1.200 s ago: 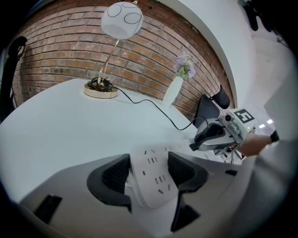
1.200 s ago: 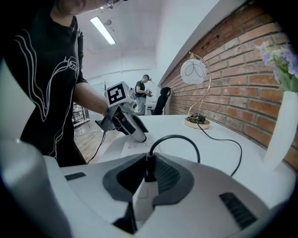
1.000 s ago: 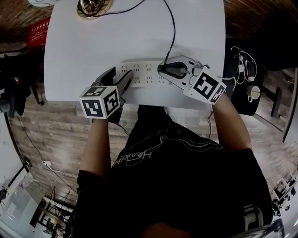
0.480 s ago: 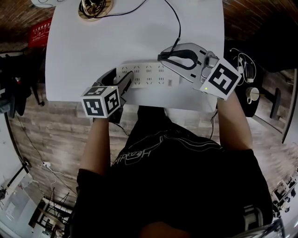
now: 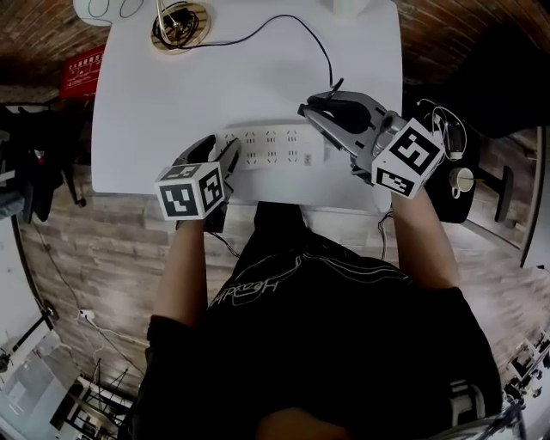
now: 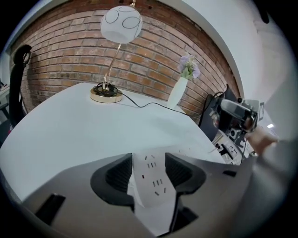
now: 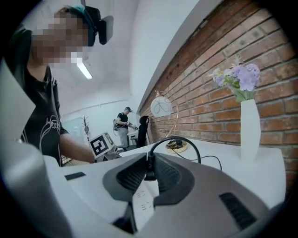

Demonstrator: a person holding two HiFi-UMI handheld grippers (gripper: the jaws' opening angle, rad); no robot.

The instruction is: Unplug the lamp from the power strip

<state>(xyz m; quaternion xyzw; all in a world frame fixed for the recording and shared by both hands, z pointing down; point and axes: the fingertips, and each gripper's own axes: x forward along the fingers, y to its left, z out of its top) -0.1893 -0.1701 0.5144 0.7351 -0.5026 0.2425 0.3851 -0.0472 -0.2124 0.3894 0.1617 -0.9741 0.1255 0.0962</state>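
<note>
A white power strip (image 5: 273, 148) lies near the front edge of the white table (image 5: 172, 103). My left gripper (image 5: 222, 149) straddles its left end. Its jaws have just been closing, and in the left gripper view the pads (image 6: 120, 174) sit against the sides of the strip (image 6: 152, 181). My right gripper (image 5: 316, 109) is shut on the lamp's black plug (image 5: 325, 105) and holds it in the air, clear of the sockets. In the right gripper view the plug (image 7: 150, 168) is pinched between the jaws. Its black cable (image 5: 288, 26) trails back to the lamp's brass base (image 5: 179, 24).
A white vase (image 6: 179, 92) with purple flowers stands at the table's back right, and the lamp's white globe (image 6: 122, 23) at back left. A dark side table with a mug (image 5: 464, 179) and cables is to the right. A brick wall lies behind.
My right gripper rose up and to the right, pulling the black plug out of the strip. My left gripper stayed at the strip's left end.
</note>
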